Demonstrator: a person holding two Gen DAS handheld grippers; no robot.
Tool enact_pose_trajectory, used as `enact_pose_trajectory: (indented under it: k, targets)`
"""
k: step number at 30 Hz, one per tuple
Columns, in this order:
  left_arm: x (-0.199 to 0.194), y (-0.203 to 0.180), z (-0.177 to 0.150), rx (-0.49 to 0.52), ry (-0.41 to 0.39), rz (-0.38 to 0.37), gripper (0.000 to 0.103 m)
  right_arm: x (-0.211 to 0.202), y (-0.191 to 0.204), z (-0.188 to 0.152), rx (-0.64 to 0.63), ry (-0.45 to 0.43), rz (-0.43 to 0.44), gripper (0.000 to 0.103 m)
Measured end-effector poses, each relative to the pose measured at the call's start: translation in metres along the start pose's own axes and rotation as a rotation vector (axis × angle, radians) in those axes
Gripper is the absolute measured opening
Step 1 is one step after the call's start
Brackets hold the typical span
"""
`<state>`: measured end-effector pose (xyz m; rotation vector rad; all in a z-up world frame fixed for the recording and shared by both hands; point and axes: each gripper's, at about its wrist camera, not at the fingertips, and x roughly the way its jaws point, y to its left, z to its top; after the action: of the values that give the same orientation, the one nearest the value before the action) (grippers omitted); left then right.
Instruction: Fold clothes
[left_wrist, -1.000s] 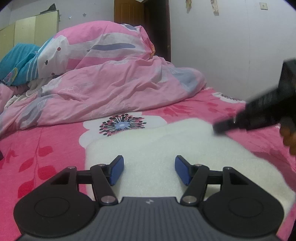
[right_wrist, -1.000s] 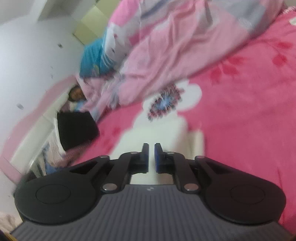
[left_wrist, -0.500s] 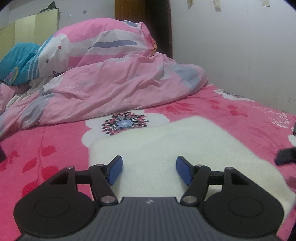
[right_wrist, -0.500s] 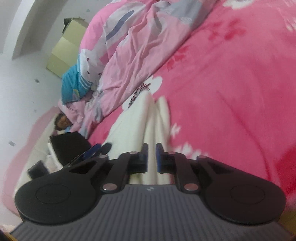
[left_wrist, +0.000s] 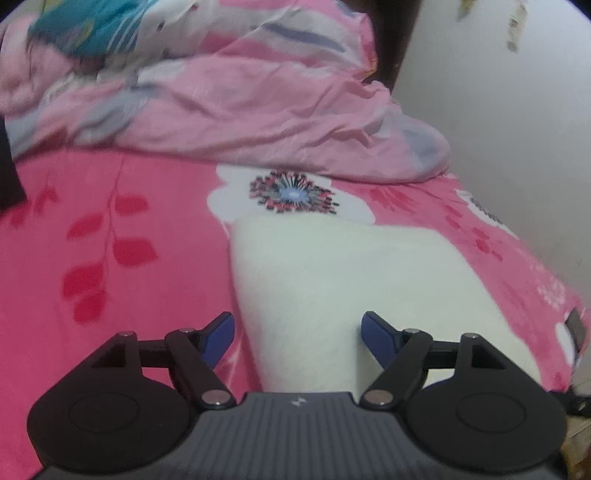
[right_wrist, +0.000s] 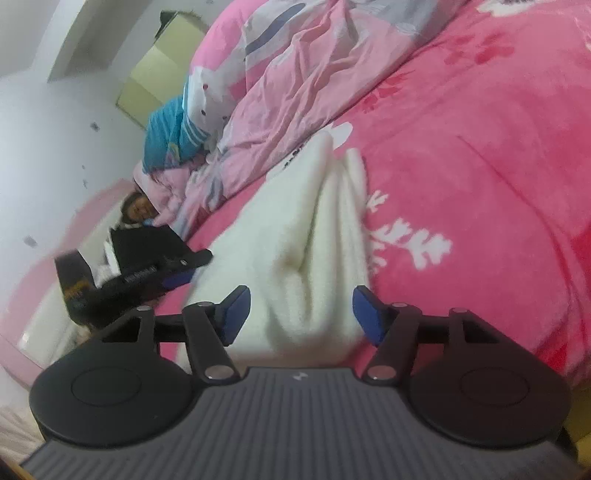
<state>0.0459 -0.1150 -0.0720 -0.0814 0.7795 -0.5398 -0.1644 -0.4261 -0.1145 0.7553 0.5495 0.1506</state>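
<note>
A white fleece garment (left_wrist: 351, 277) lies folded on the pink bed, with a lengthwise crease along its top in the right wrist view (right_wrist: 295, 221). My left gripper (left_wrist: 297, 332) hovers over the garment's near left part, its jaws opening. The fleece runs under the gap and neither blue pad presses it. My right gripper (right_wrist: 301, 312) sits at the garment's near end, its jaws opening too. The folded edge lies between the pads, loose. The left gripper (right_wrist: 188, 266) also shows at that view's left, beside the garment's far side.
The pink floral bedsheet (left_wrist: 110, 240) spreads around the garment. A crumpled pink duvet (left_wrist: 258, 99) and a blue striped cloth (right_wrist: 170, 136) are heaped behind. A white wall (left_wrist: 517, 129) borders the bed. A person (right_wrist: 136, 210) lies near the headboard.
My right gripper's jaws went from shut to wide apart and it now sits at the garment's near end. The left gripper rolled, shifted sideways and spread wider over the fleece.
</note>
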Motion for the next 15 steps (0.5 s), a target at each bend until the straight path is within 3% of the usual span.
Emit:
enact_pose_trajectory:
  k: [9,15]
  targets:
    - [0.005,0.010,0.008,-0.065,0.006,0.002,0.077,0.000,0.008,0.002,-0.062,-0.003,0.045,0.064]
    - [0.011,0.017,0.006,-0.117,0.031,-0.030,0.079,0.009,0.001,0.003,-0.022,0.027,0.074,0.059]
